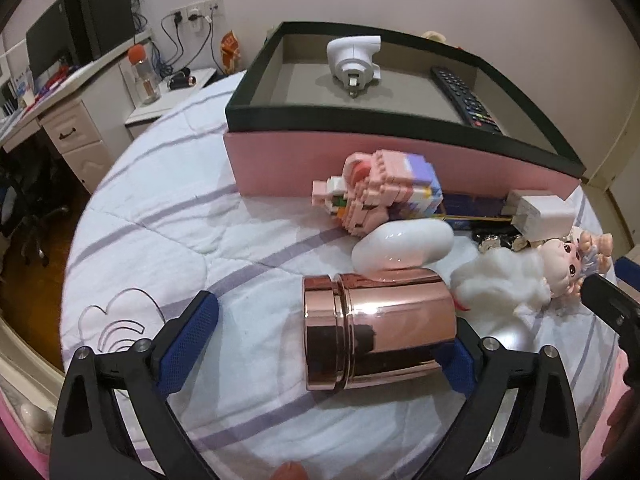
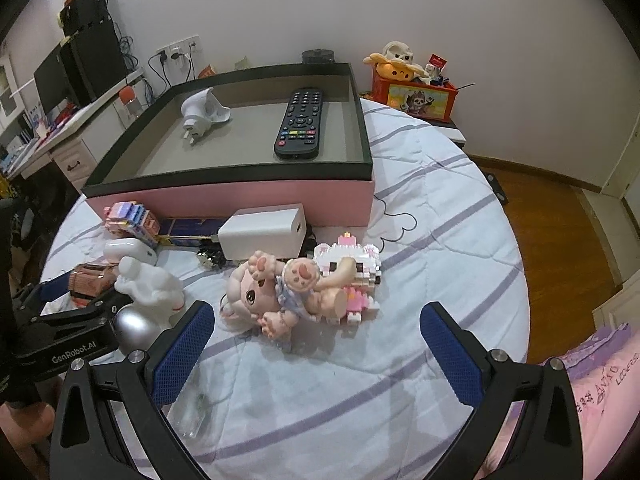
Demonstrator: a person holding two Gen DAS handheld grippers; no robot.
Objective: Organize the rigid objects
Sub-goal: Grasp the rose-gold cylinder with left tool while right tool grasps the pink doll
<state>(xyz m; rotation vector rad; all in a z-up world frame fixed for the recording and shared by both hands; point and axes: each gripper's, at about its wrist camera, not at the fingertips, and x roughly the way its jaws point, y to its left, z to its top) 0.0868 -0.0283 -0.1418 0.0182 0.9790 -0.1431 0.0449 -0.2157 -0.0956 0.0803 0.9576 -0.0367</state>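
Left hand-held gripper [image 1: 332,344] spread wide around a rose-gold canister [image 1: 376,330] lying on its side on the striped quilt [image 1: 168,216]; right pad against the canister's base end, left blue pad [image 1: 188,344] well clear of the lid end. Not yet clamped. Just behind the canister, a glossy white case [image 1: 404,248], then a pink brick-built figure [image 1: 380,196] leaning by the pink wall of the black-rimmed box [image 1: 392,120]. Inside the box, a white plug adapter [image 1: 354,62] and a black remote control [image 2: 300,122], apart from each other.

Right hand-held gripper [image 2: 316,350] likewise released, empty, hovering over the quilt just short of a pink doll [image 2: 276,296] lying on a white-and-pink brick cat [image 2: 352,268]. Behind them, a white charger block [image 2: 264,232] close to the box wall; to the left, a white figurine [image 2: 150,288].
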